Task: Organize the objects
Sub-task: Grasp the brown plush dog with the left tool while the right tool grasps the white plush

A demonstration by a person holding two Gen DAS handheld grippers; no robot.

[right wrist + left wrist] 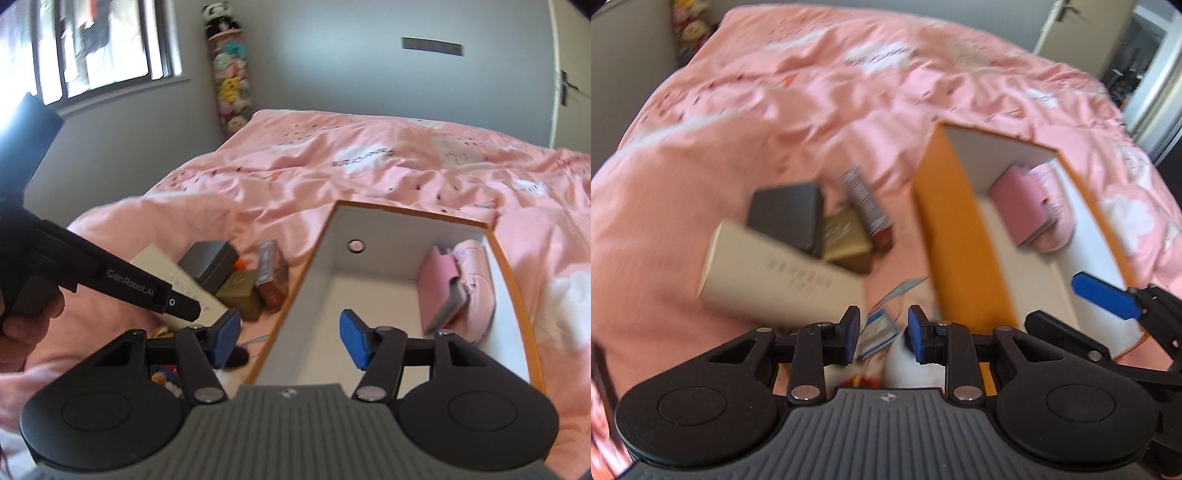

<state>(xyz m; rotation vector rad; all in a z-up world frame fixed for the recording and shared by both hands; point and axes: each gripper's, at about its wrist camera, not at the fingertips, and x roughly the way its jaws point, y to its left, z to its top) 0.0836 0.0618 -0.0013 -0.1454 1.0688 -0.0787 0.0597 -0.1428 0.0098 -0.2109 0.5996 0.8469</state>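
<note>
An orange box with a white inside lies open on the pink bed. A pink item rests inside it at the far right. To its left lies a pile: a long cream box, a dark grey box, a gold box and a brown patterned box. My left gripper is open above small cards near the pile. My right gripper is open over the orange box's near left wall.
The pink duvet covers the whole bed. A column of plush toys stands by the grey wall, next to a window. The right gripper's blue fingertip shows in the left wrist view.
</note>
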